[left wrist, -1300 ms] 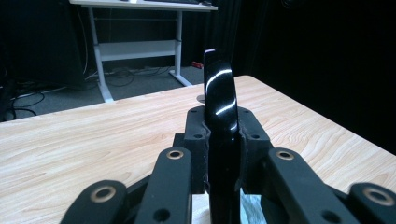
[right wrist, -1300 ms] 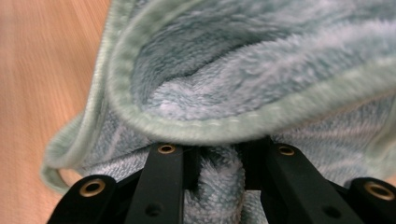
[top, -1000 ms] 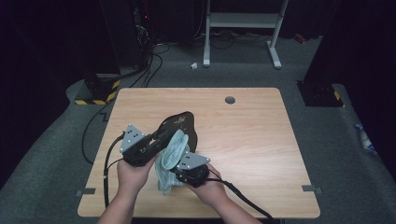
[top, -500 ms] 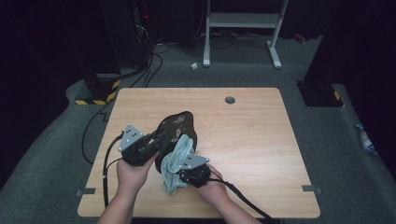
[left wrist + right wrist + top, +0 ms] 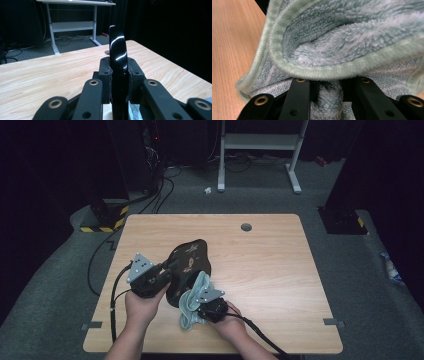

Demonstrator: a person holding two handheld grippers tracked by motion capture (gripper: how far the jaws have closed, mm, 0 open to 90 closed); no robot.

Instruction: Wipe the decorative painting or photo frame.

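Overhead first, high view: wooden table (image 5: 280, 270) with a round grommet hole (image 5: 246, 227) near its far edge. A glossy black plate (image 5: 190, 262) with a faint pattern stands tilted near the table's middle, toward the person's side. The left gripper (image 5: 167, 269), held in the left hand (image 5: 145, 302), meets the plate's left edge. The right gripper (image 5: 202, 302), in the right hand (image 5: 225, 320), sits just in front of the plate with a pale green cloth (image 5: 192, 302) bunched at its tip; the cloth touches the plate's lower face. Cables trail from both grippers toward the table's near edge.

Left gripper view: the two black jaws stand close together, clamped on the plate's rim (image 5: 118, 62), which rises edge-on between them, shiny, with a highlight. A scrap of the cloth (image 5: 133, 112) shows beside the plate low down. The table (image 5: 50, 72) stretches beyond the plate.

Right gripper view: the jaws are drawn in on a pinched fold of the fluffy cloth (image 5: 352, 42), whose stitched hem curls over just above them. The table (image 5: 232, 45) shows left of the cloth.
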